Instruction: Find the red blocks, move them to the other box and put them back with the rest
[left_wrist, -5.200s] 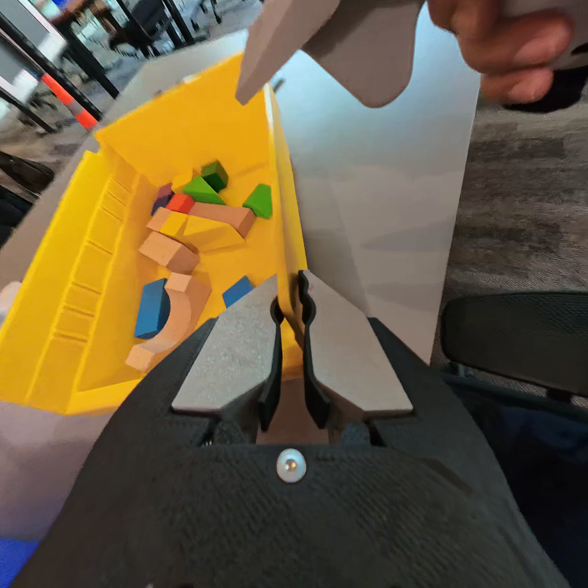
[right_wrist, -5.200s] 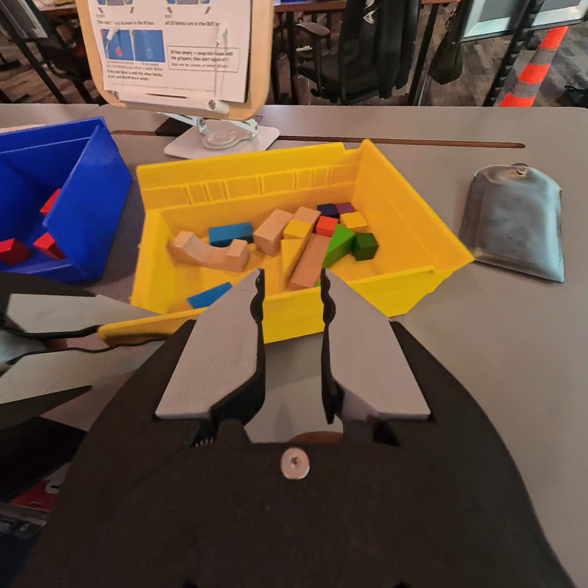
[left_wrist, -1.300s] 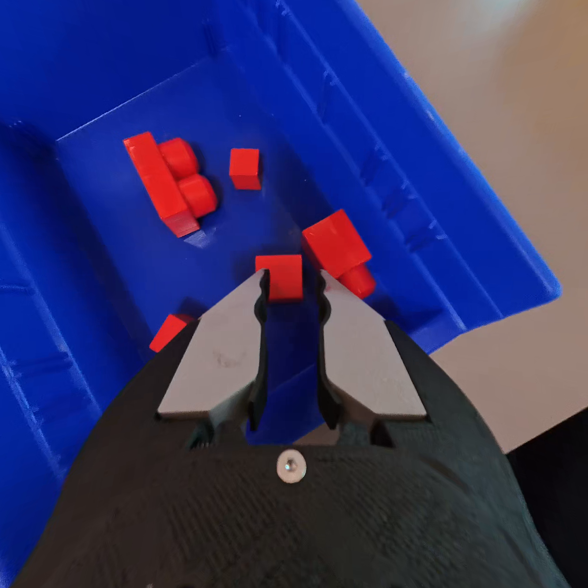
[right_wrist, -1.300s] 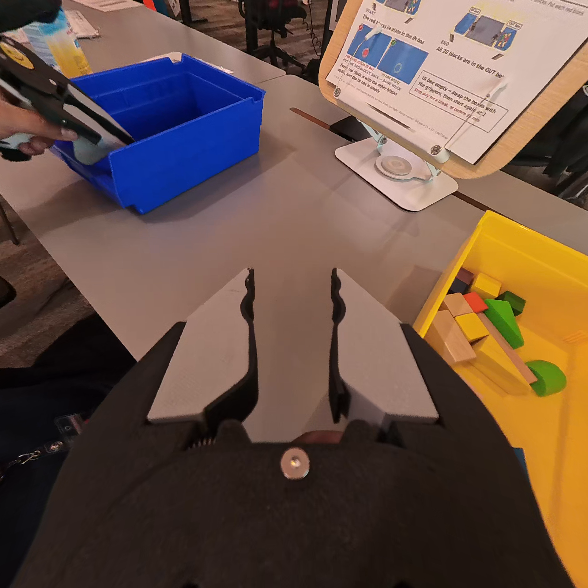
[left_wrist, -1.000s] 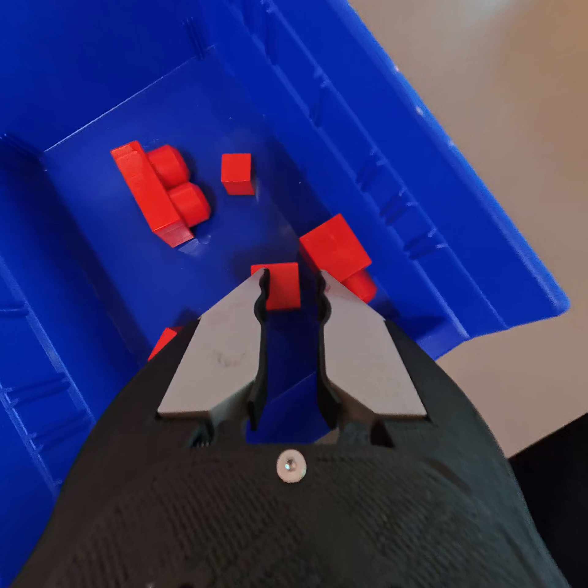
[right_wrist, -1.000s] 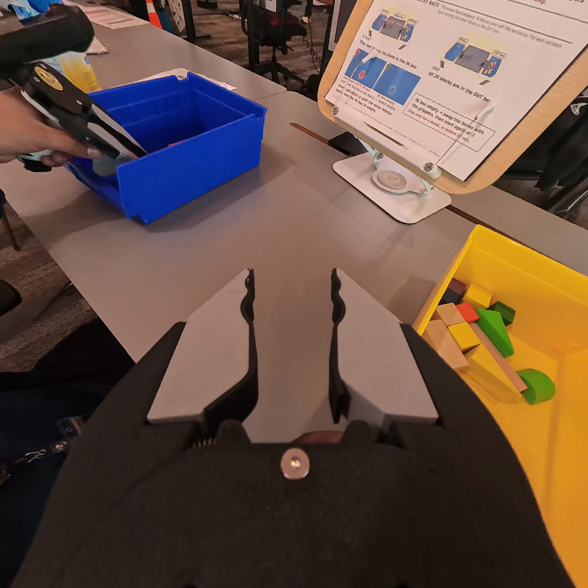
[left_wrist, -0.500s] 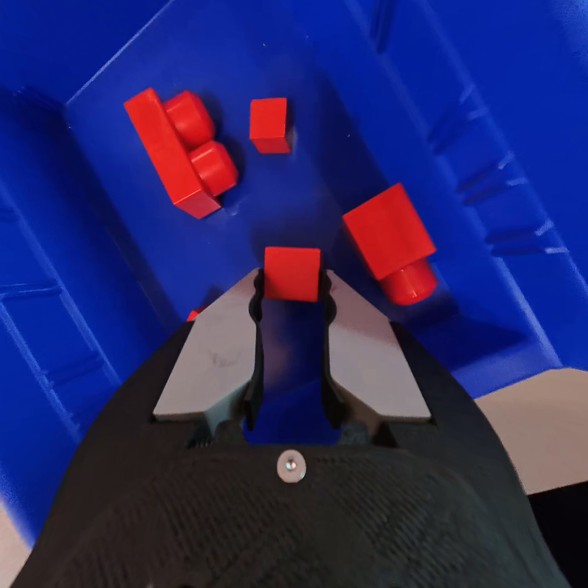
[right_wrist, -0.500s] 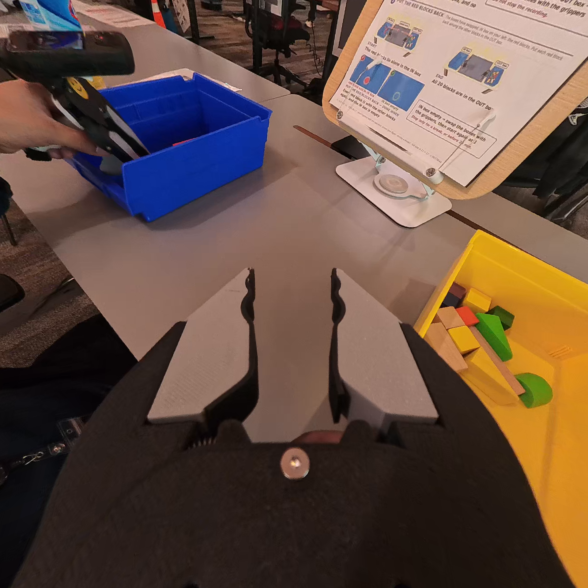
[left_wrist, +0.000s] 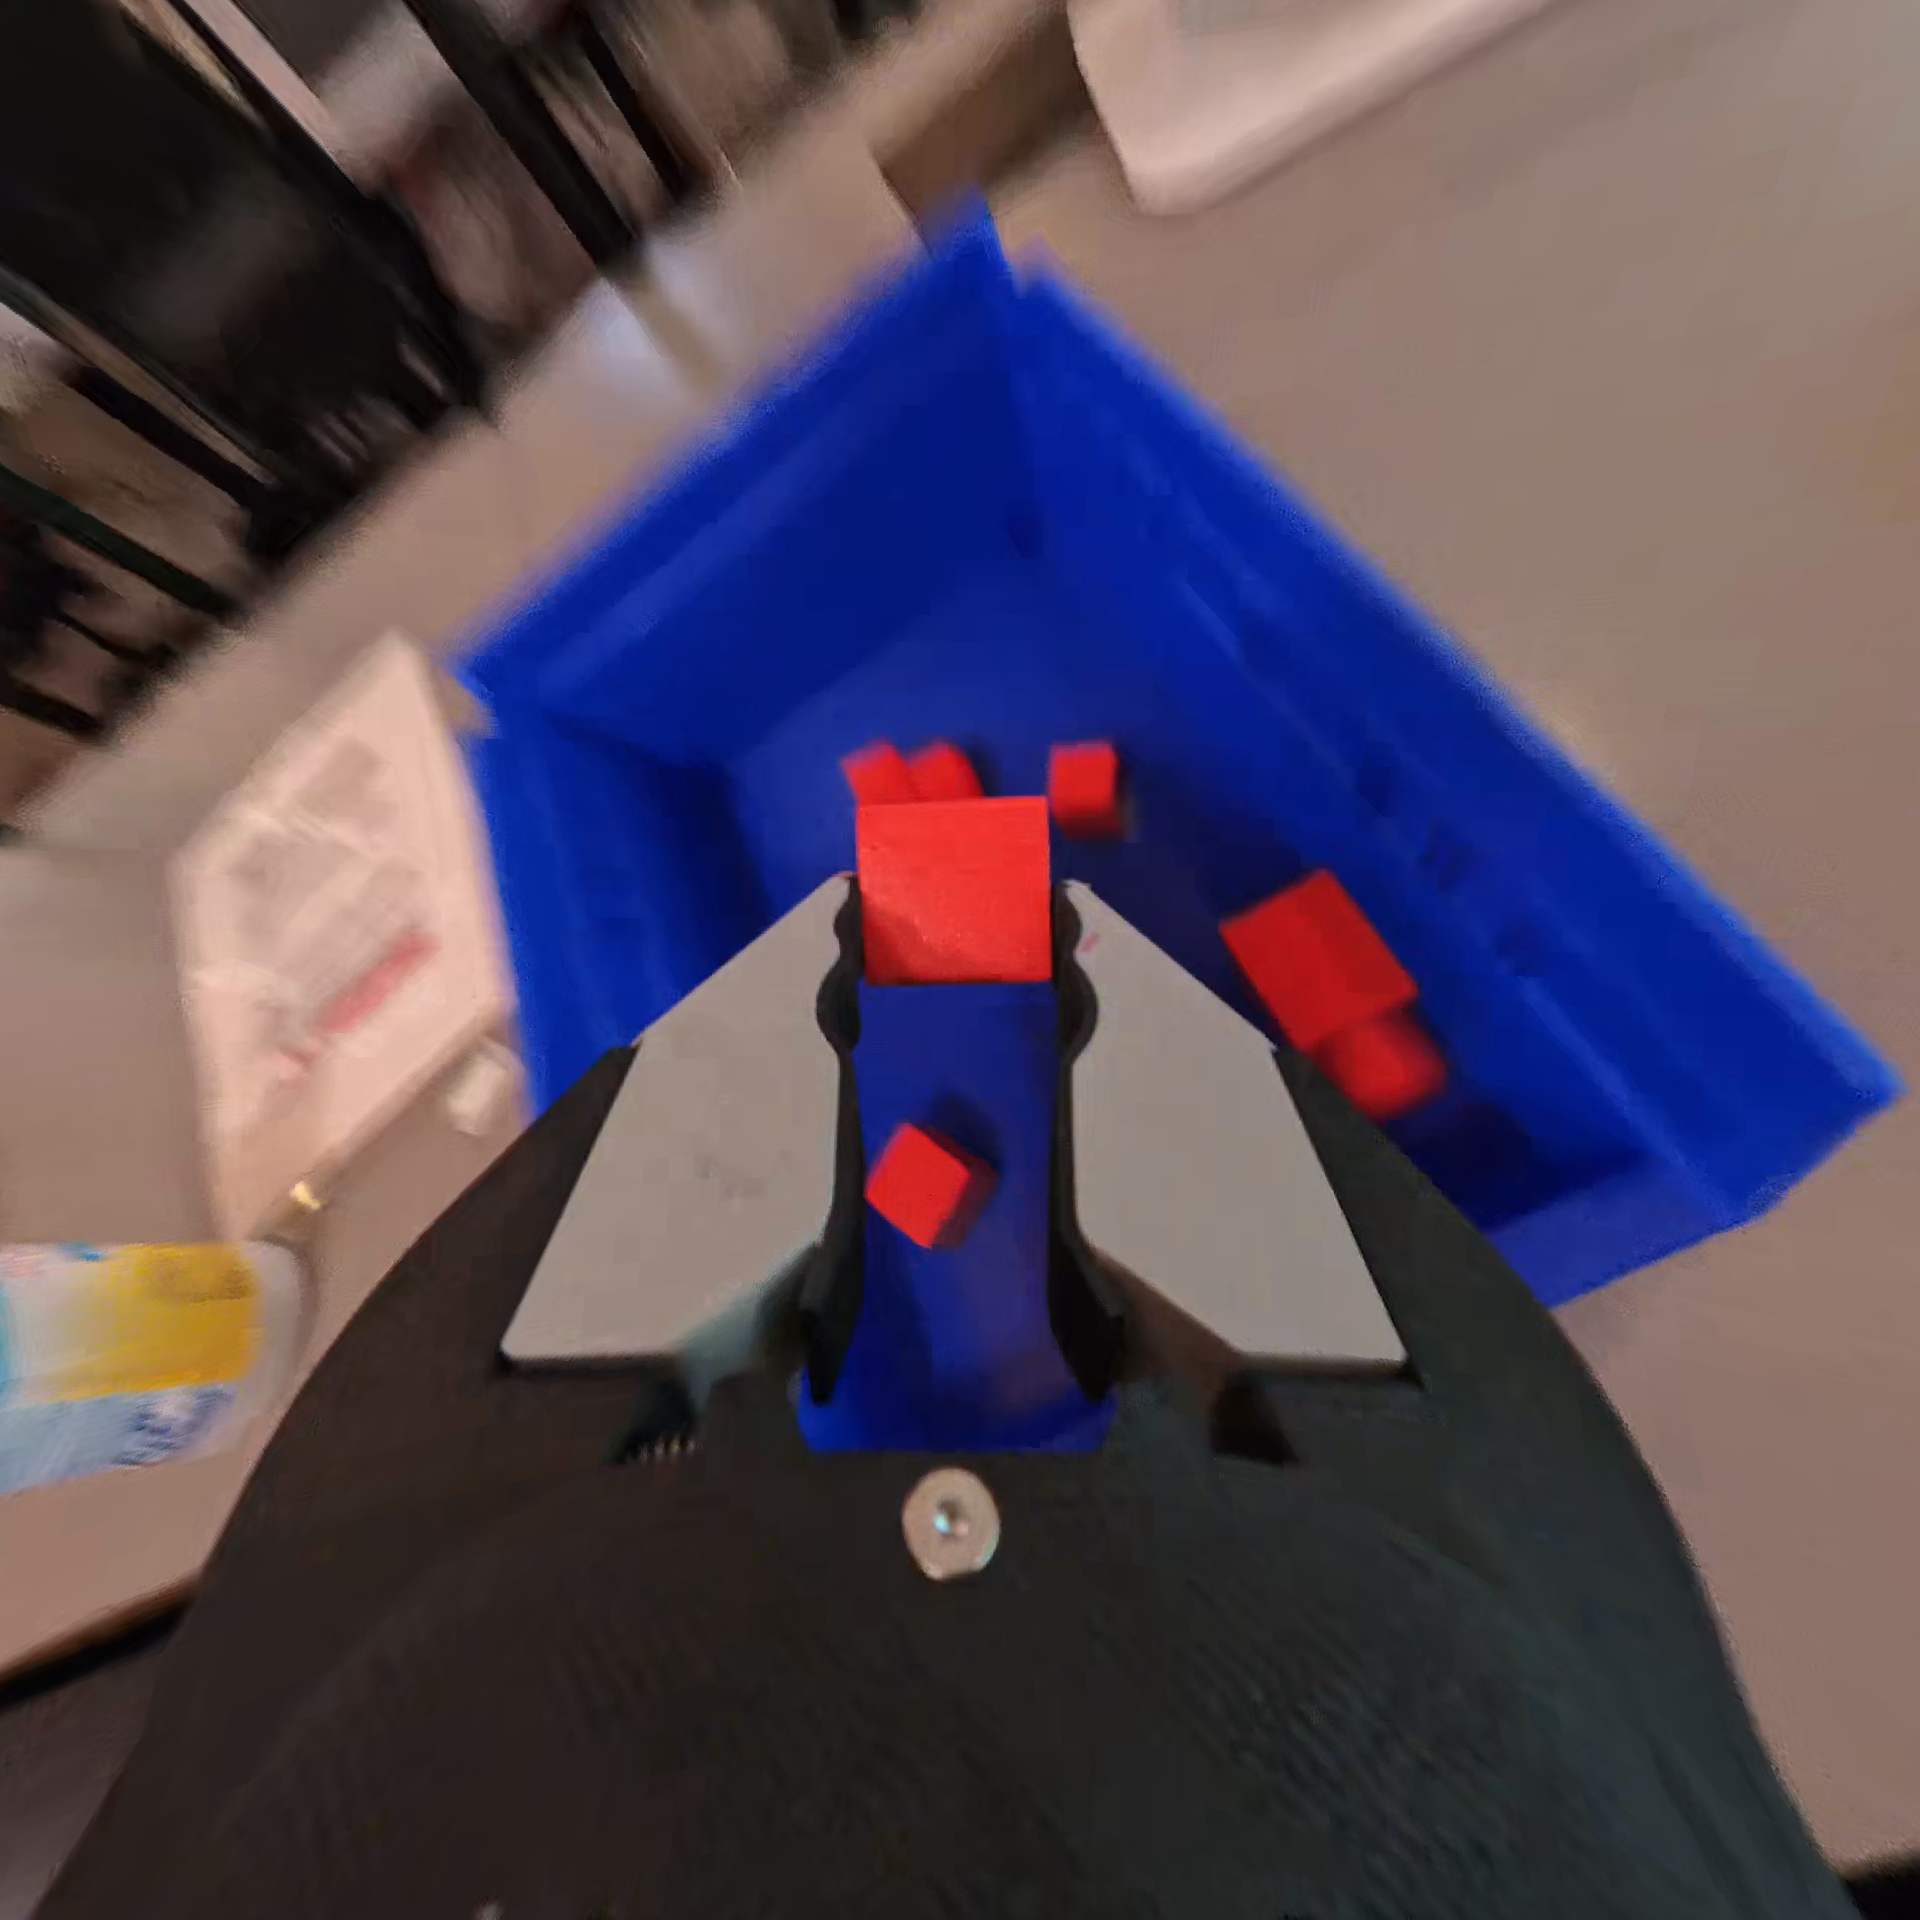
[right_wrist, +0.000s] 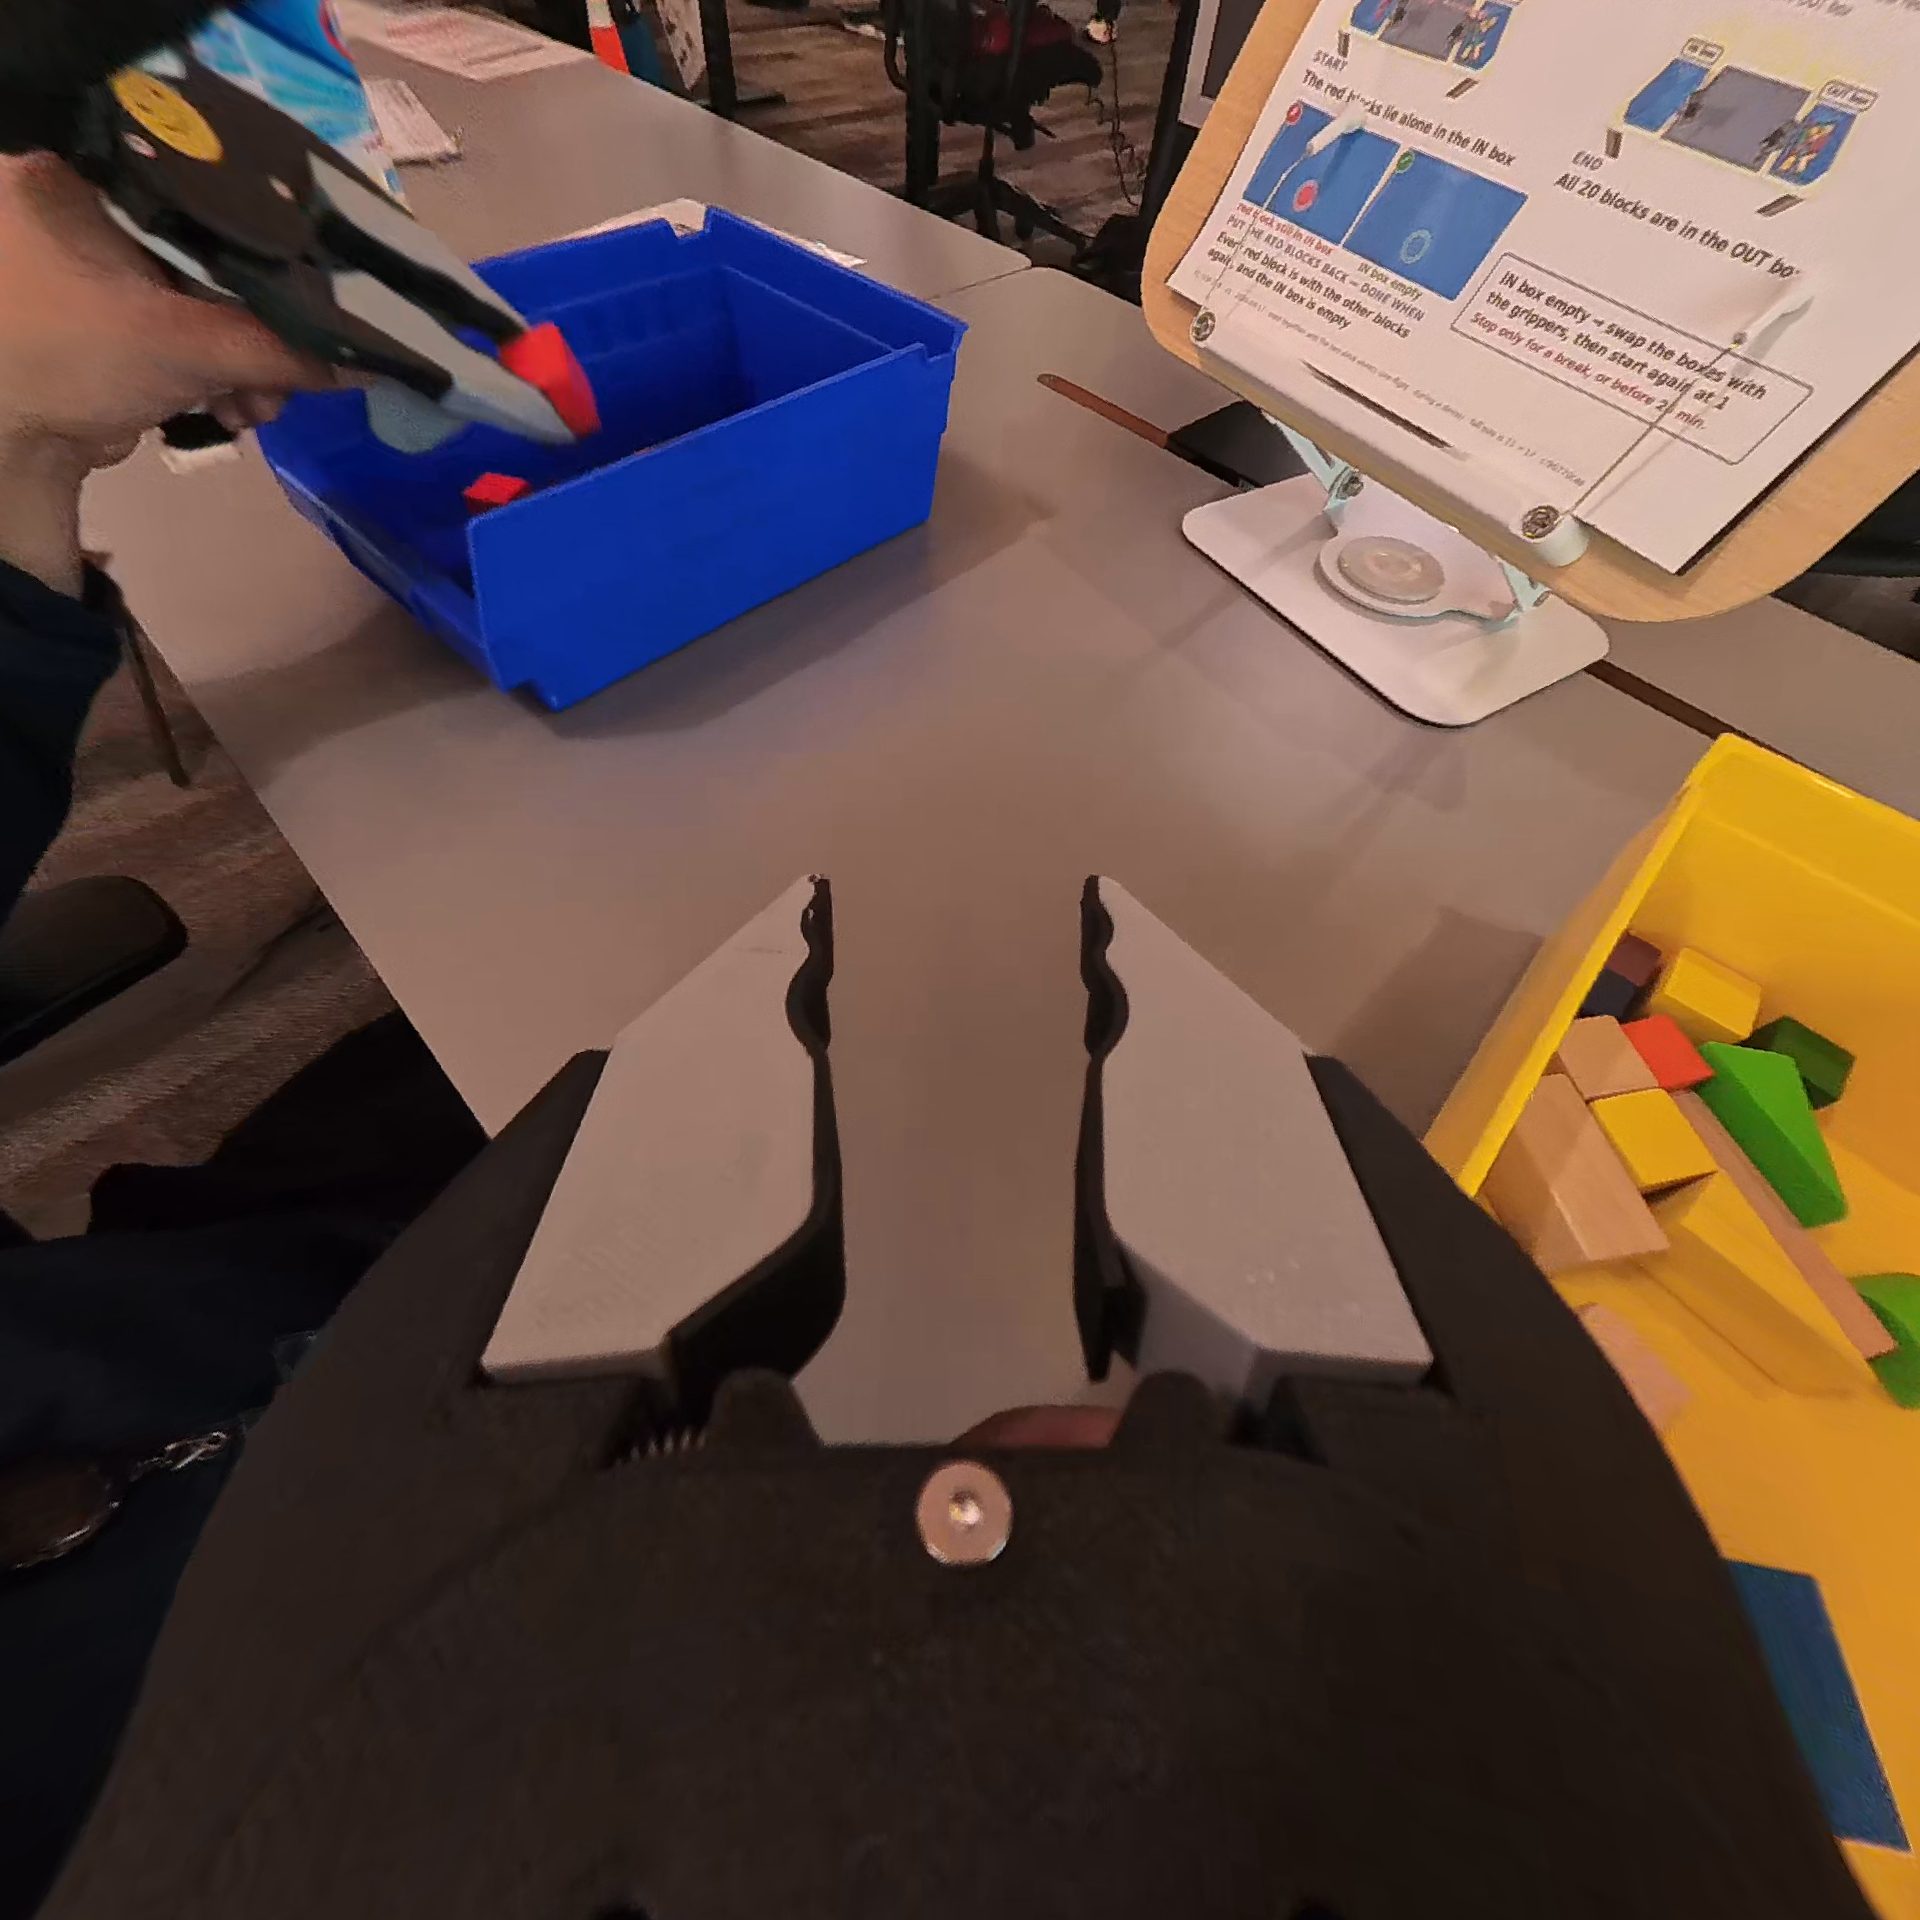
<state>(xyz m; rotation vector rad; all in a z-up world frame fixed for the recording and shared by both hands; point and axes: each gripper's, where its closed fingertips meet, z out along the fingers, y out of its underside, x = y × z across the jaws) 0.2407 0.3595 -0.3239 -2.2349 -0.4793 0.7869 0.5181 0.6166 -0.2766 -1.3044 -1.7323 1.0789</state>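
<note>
My left gripper is shut on a red cube, with both pads against its sides, and holds it above the blue box. Several red blocks lie in that box, among them a small cube and a bigger block. In the right wrist view the left gripper holds the red cube over the blue box. My right gripper is open with nothing between its fingers, above the grey table. The yellow box with mixed blocks stands at the right.
An instruction sheet on a wooden board with a white stand stands at the back of the table. A person's hand holds the left gripper. Papers and a bottle lie left of the blue box. The table edge runs at the left.
My left gripper closed on the red cube on the blue box's floor and has lifted it up above the box. My right gripper stayed open and shifted only a little.
</note>
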